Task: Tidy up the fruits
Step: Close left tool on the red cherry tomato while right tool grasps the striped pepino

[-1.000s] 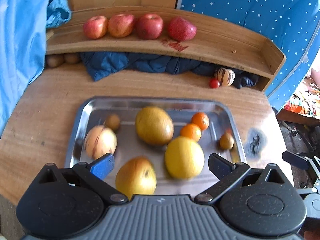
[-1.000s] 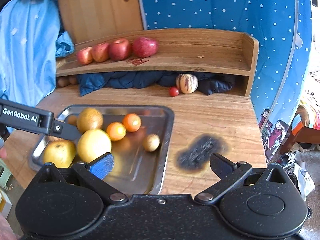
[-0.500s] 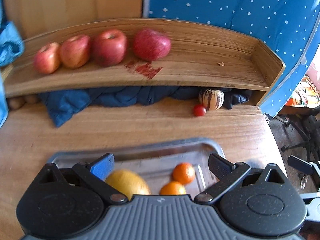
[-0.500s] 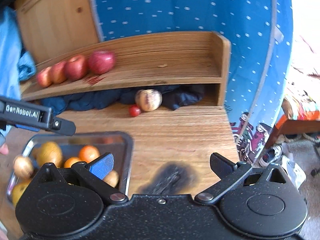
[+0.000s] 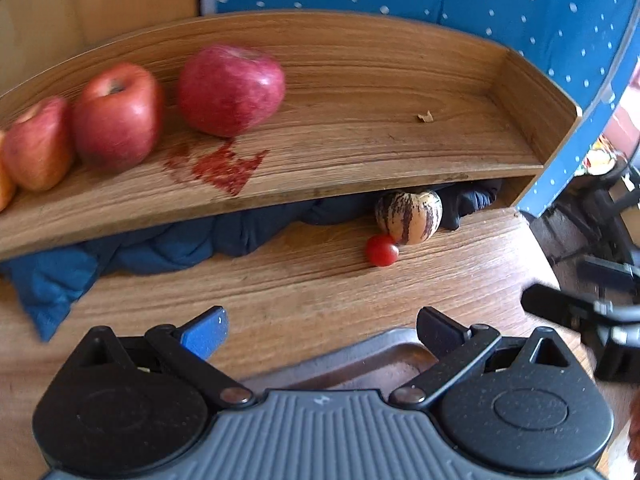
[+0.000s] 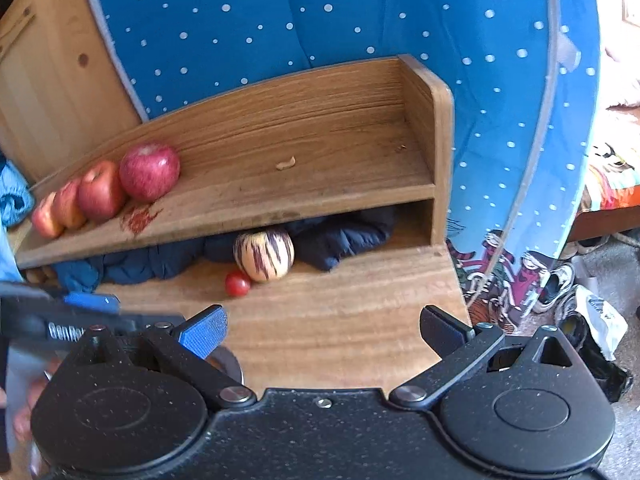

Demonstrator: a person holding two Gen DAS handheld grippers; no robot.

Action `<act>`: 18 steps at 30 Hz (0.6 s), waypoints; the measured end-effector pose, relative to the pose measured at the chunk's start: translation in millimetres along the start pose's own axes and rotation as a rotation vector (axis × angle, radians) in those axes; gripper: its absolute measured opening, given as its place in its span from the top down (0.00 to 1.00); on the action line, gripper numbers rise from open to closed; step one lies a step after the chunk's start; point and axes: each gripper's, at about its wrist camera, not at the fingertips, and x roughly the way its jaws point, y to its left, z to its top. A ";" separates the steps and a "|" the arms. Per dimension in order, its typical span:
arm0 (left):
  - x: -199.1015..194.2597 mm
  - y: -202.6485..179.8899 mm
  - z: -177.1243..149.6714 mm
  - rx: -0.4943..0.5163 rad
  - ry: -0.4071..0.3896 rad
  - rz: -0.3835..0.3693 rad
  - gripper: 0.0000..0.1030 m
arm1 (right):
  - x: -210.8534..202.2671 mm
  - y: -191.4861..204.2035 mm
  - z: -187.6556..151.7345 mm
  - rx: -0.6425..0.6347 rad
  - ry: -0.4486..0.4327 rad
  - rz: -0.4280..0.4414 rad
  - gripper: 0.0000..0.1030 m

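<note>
The left gripper point(image 5: 322, 330) hangs over the wooden table point(image 5: 320, 280) with its jaws spread wide and nothing between them; the right gripper point(image 6: 324, 328) is likewise spread and empty, further to the right over the same table. In the right wrist view the left gripper's body crosses the lower left corner.

A striped fruit point(image 6: 264, 255), cream with dark purple streaks, sits on the table half under the shelf point(image 5: 360, 152), touching the dark blue cloth point(image 5: 168, 244) bunched behind it. A small red tomato point(image 6: 237, 284) lies just in front of it on its left, touching or nearly so. On the shelf a row of red apples point(image 5: 230, 88) stands at the left end, close together; the rightmost is the largest and deepest red. A red stain point(image 5: 224, 166) marks the board just in front of it.

To the right of the apples the shelf is bare wood up to its raised side wall point(image 6: 436, 148), but for a small crumb point(image 5: 425, 117). The gap under the shelf is low, and the striped fruit nearly fills its height. A corner of the metal tray point(image 5: 360, 356) shows just below the left gripper's fingers. The table's right edge falls away beside the blue dotted fabric point(image 6: 320, 20), with shoes point(image 6: 556, 284) on the floor beyond.
</note>
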 end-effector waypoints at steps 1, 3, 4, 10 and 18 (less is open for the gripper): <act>2.6 -0.5 1.4 0.023 0.001 -0.004 0.01 | 4.7 0.5 3.3 0.002 0.004 0.006 0.01; 8.1 -2.2 3.6 0.075 0.006 -0.015 0.01 | 14.5 3.1 8.6 -0.003 0.012 0.020 0.01; 10.7 -3.1 4.8 0.100 0.010 -0.024 0.01 | 18.9 5.0 11.1 -0.010 0.017 0.027 0.02; 21.2 -5.9 10.5 0.197 -0.011 -0.069 0.02 | 50.6 17.8 22.5 -0.055 0.066 0.063 0.12; 32.2 -16.3 14.3 0.291 -0.066 -0.113 0.19 | 76.3 28.1 30.1 -0.052 0.099 0.085 0.20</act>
